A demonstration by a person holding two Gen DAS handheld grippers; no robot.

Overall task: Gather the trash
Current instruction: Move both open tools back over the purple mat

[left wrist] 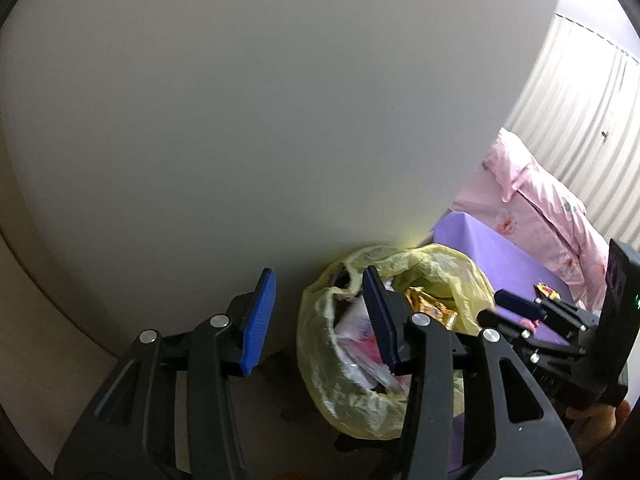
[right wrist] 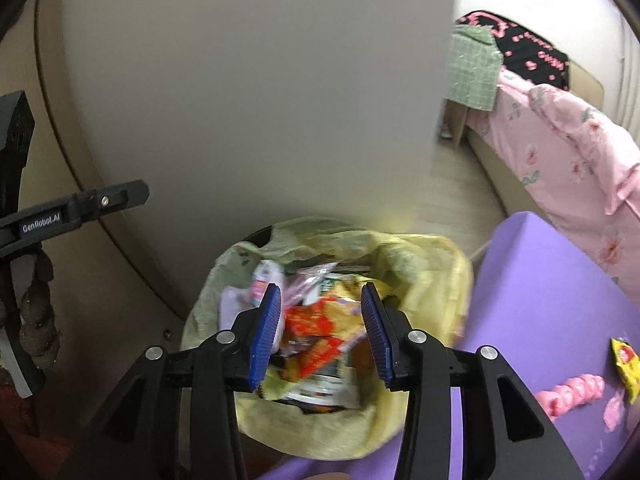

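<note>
A bin lined with a yellow bag (right wrist: 424, 252) stands on the floor against a pale panel, filled with wrappers and packets. My right gripper (right wrist: 320, 320) hangs just above its mouth with the jaws apart. A red and orange snack wrapper (right wrist: 320, 340) lies below the gap among the trash, and neither pad presses on it. In the left wrist view the bag (left wrist: 448, 268) sits low and right of centre. My left gripper (left wrist: 318, 300) stands open and empty beside the bin's left rim. The right gripper (left wrist: 518, 305) shows side-on at the right.
A purple mat (right wrist: 560, 280) lies right of the bin with a yellow wrapper (right wrist: 626, 364) and a pink lumpy object (right wrist: 572, 396) on it. Pink bedding (right wrist: 568, 152) hangs beyond. The pale panel (left wrist: 280, 120) rises close behind the bin.
</note>
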